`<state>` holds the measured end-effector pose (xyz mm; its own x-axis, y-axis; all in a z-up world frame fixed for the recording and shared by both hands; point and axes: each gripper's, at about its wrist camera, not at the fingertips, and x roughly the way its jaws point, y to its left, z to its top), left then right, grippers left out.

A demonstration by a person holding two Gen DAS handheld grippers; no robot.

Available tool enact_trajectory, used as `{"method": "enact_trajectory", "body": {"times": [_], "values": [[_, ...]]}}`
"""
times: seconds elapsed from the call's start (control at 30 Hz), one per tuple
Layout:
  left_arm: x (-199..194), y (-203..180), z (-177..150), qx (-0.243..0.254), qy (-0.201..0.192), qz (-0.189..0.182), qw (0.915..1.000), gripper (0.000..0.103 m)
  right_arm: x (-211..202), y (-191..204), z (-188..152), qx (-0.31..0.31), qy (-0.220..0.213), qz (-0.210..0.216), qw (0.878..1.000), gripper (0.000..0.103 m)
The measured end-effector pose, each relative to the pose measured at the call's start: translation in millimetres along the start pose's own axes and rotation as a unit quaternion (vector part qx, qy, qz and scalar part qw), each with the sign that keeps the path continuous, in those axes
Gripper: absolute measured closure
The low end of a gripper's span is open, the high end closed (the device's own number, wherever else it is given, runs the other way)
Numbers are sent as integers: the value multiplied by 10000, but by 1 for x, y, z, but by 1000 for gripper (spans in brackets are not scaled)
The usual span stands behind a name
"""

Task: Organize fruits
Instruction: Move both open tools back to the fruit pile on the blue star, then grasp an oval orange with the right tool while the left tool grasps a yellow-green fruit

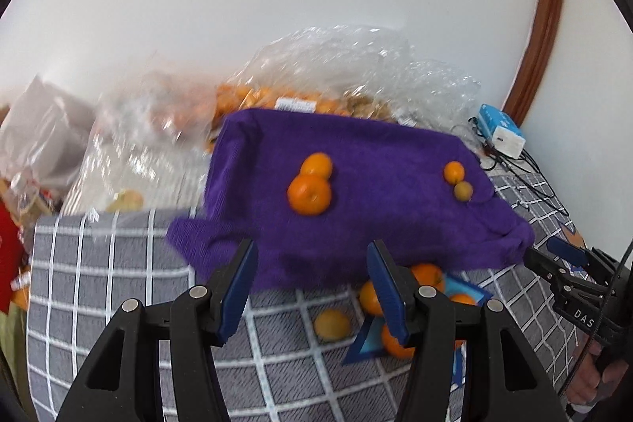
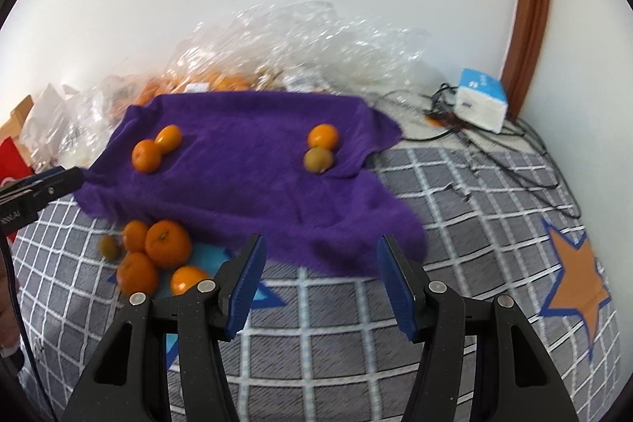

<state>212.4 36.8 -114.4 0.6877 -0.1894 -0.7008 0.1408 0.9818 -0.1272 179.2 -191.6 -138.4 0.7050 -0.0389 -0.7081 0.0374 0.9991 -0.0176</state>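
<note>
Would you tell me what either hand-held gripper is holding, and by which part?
Nothing is held: the left hand-held gripper and right hand-held gripper both stand open, jaws empty, facing the purple cloth.

Bright, even light; motion blur, fisheye-warped edges

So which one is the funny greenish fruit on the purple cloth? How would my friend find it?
Look for the purple cloth spread on the checked bedcover. Near its right edge, as the right claw's camera sees it, two fruits sit touching. Yours is the nearer one, the greenish fruit: dull yellow-green, while its neighbour and the other pair on the cloth are bright orange.
</note>
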Motion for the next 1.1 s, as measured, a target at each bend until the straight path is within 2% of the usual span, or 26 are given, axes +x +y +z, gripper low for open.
{"method": "enact_trajectory", "body": {"times": [0.23, 0.43, 0.7, 0.8, 0.83, 0.97, 1.1], "values": [[4, 30, -27, -476, 229, 18, 9986, 48, 9, 22, -15, -177, 168, 318, 9992, 55], [4, 46, -48, -680, 304, -50, 9972, 48, 15, 39, -23, -218, 276, 885, 9955, 56], [-1, 38, -59, -548, 333, -101, 9979, 48, 36, 59, -24, -222, 517, 1250, 9906, 56], [1, 31, -61, -466, 367, -193, 9981, 48, 45, 61, -25, -197, 656, 1358, 9884, 66], [3, 27, -61, -449, 413, -209, 9979, 48, 45, 60, -25, -188, 637, 1386, 9881, 66], [12, 13, -60, -367, 527, -347, 9973, 48, 36, 47, -25, -134, 431, 1286, 9907, 67], [24, 0, -60, -290, 644, -328, 9970, 51, 30, 26, -27, -235, 258, 890, 9954, 66]]}}
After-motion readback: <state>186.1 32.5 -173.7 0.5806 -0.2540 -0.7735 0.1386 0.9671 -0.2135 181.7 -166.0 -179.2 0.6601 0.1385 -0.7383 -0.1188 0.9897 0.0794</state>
